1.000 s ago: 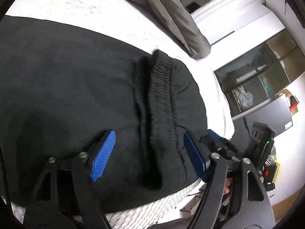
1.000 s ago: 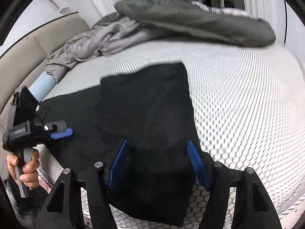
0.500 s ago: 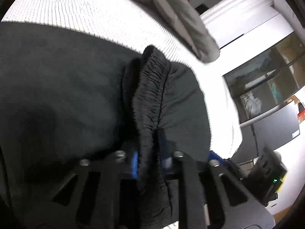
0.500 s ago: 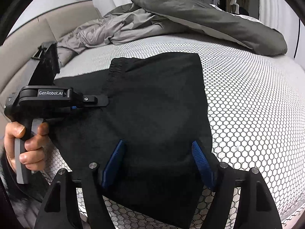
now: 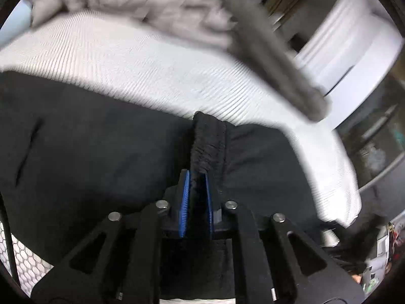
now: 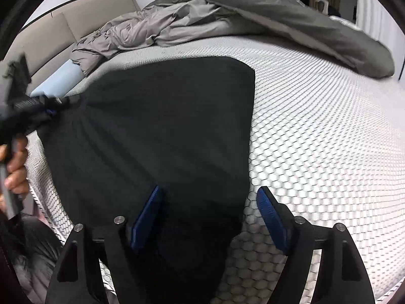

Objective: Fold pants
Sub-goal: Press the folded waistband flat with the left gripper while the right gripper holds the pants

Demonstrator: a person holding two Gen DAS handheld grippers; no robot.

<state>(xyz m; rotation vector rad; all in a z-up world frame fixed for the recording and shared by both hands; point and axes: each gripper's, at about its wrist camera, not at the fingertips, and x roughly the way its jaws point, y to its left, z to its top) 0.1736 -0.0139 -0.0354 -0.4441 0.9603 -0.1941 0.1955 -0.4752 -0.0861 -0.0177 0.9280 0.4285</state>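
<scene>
Pants (image 5: 101, 167) looked soft, limp; your left claw (image 5: 196, 192) clenched the thick waistband (image 5: 208, 139) at 12 o'clock; right claw (image 6: 210, 215) gaped.

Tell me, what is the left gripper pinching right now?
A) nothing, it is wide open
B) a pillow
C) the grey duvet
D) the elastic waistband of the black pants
D: in the left wrist view the left gripper has its blue pads closed on the gathered elastic waistband of the black pants, while the grey duvet lies farther back on the bed.
</scene>
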